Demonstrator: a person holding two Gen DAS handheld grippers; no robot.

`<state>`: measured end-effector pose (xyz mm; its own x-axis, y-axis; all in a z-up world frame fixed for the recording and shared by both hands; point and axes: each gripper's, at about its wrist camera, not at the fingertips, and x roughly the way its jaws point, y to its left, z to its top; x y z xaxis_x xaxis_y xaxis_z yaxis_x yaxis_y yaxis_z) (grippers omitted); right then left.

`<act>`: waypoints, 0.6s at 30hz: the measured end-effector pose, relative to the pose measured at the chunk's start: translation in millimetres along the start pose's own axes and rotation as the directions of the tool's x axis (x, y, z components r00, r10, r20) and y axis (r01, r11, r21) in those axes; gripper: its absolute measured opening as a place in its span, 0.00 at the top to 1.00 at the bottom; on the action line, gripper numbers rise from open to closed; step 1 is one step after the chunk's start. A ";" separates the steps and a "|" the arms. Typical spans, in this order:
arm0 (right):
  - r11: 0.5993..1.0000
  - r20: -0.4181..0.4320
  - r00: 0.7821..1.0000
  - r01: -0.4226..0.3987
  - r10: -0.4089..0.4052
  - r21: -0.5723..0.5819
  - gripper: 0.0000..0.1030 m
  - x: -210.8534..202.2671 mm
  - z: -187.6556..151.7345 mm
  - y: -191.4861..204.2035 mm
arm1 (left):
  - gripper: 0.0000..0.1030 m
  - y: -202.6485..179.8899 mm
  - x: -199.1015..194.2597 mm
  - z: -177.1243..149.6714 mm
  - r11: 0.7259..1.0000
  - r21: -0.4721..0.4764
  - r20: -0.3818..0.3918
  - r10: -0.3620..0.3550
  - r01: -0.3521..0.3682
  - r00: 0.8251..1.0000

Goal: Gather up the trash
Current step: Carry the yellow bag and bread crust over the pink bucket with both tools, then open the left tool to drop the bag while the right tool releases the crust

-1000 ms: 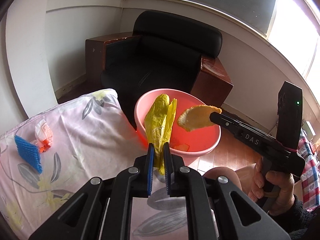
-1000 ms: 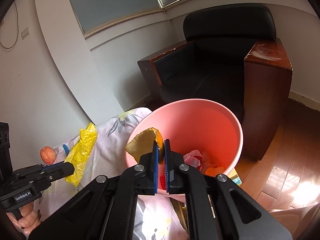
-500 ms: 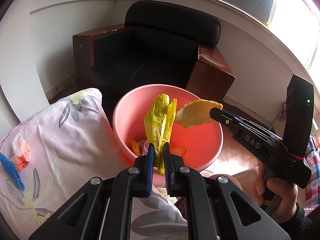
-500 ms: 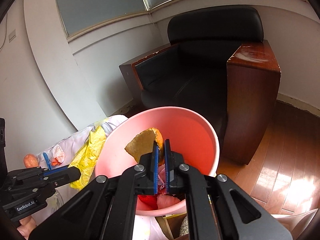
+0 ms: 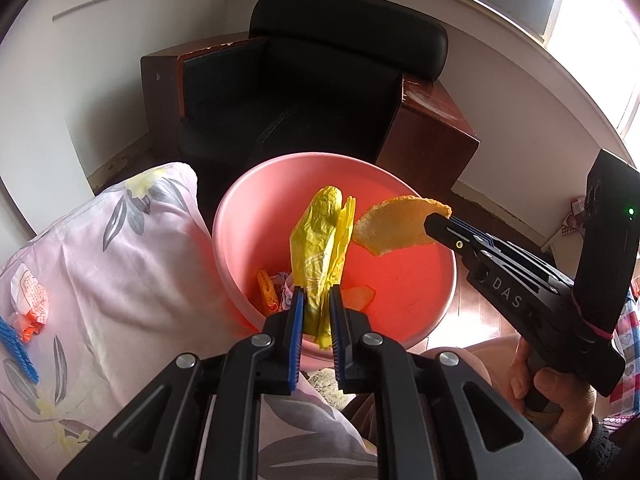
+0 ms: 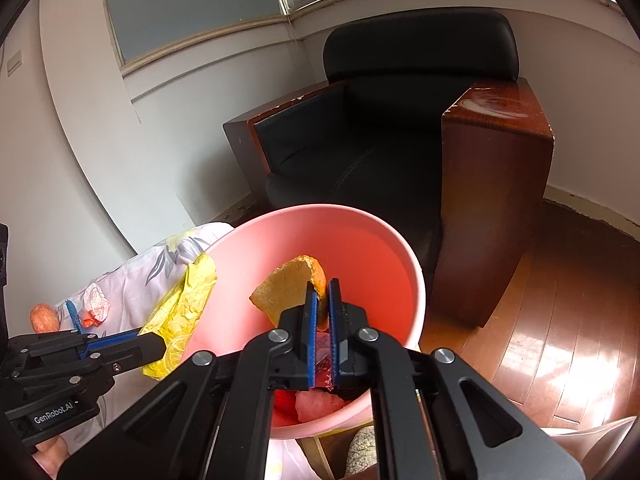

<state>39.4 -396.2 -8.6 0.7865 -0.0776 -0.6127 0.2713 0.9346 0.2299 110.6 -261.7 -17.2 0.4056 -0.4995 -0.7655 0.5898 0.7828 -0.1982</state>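
A crumpled yellow plastic bag (image 5: 320, 248) is held upright between the blue pads of the left claw (image 5: 316, 320), and in the left wrist view it is seen against the open mouth of a pink bin (image 5: 240, 216); from the right wrist view the same bag (image 6: 184, 304) appears at or just outside the bin's left rim, so how far it is over the opening cannot be told. A curved piece of orange peel (image 6: 288, 288) is pinched at one end by the right claw (image 6: 322, 304), whose pads are drawn narrow on it, and the peel is held over the inside of the bin (image 6: 412, 264). Scraps already collected are seen at the bottom of the bin, among them an orange wrapper piece (image 5: 267, 296). The step in hand is judged to be the drop: both pieces are carried and are poised at the bin. Next, the peel can be let go by widening the right claw where it is, while the left claw is probably better brought a little further over the opening before the bag is released, since light film may drift or cling to the pads. More trash is left on the floral bed cover (image 5: 120, 264) beside the bin: a white-and-orange wrapper (image 5: 28, 300) and a blue ridged strip (image 5: 16, 352). A black armchair (image 5: 312, 92) is set behind the bin.
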 end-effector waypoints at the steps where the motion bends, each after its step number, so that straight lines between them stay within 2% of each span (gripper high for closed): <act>1: 1.000 0.002 1.000 0.006 -0.006 -0.002 0.94 -0.2 0.1 0.1 | 0.88 -0.1 -0.2 0.2 1.000 -0.002 0.002 -0.002 0.002 1.000; 3: 1.000 0.002 1.000 0.011 -0.011 -0.002 0.94 -0.3 0.1 1.4 | 0.85 0.1 -1.1 0.3 1.000 -0.004 0.001 -0.011 0.011 1.000; 7: 1.000 0.001 1.000 0.017 -0.017 0.006 0.94 -0.3 -0.3 0.6 | 0.68 -0.3 -5.4 0.3 1.000 -0.007 0.021 -0.004 0.005 1.000; 15: 0.999 -0.024 1.000 0.012 -0.011 0.036 0.94 2.2 -2.7 -2.7 | 0.60 2.6 -15.9 -1.9 1.000 -0.011 0.044 0.006 -0.005 0.999; 18: 0.999 -0.026 1.000 0.001 0.000 0.037 0.89 1.0 -4.1 -1.6 | 0.57 4.4 -21.1 -3.4 1.000 -0.013 0.053 0.012 -0.011 0.998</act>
<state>37.5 -396.3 -12.6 0.7716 -0.0686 -0.6323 0.2924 0.9212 0.2568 102.3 -246.5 -4.0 0.4494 -0.5092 -0.7340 0.5761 0.7931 -0.1975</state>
